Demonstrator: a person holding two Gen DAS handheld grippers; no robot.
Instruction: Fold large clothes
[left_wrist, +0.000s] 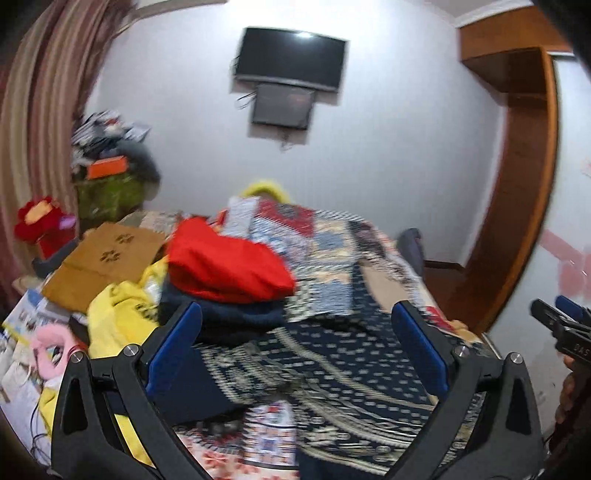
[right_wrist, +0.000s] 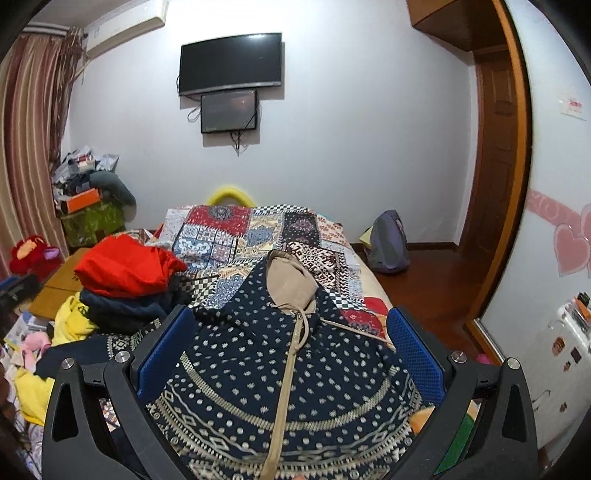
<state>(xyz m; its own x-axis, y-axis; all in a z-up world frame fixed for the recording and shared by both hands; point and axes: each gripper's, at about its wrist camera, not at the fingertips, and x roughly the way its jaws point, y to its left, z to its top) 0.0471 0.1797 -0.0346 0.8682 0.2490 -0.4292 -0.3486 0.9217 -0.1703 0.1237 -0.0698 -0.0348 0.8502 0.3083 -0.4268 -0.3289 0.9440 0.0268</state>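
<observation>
The hooded sweater (right_wrist: 280, 376) is spread face-up on the bed (right_wrist: 258, 236), hood at 12 o'clock, its long axis along the right claw (right_wrist: 291, 354); that claw is nearer; the left claw (left_wrist: 295, 354) also hovers; both are wide open, nothing gripped.

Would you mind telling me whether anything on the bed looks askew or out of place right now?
The navy patterned hoodie lies face up with its beige hood flopped unevenly to one side. To its left, the red garment sits crumpled on a loose heap with yellow clothing, none of it folded. Nothing looks damaged or spilled.
</observation>
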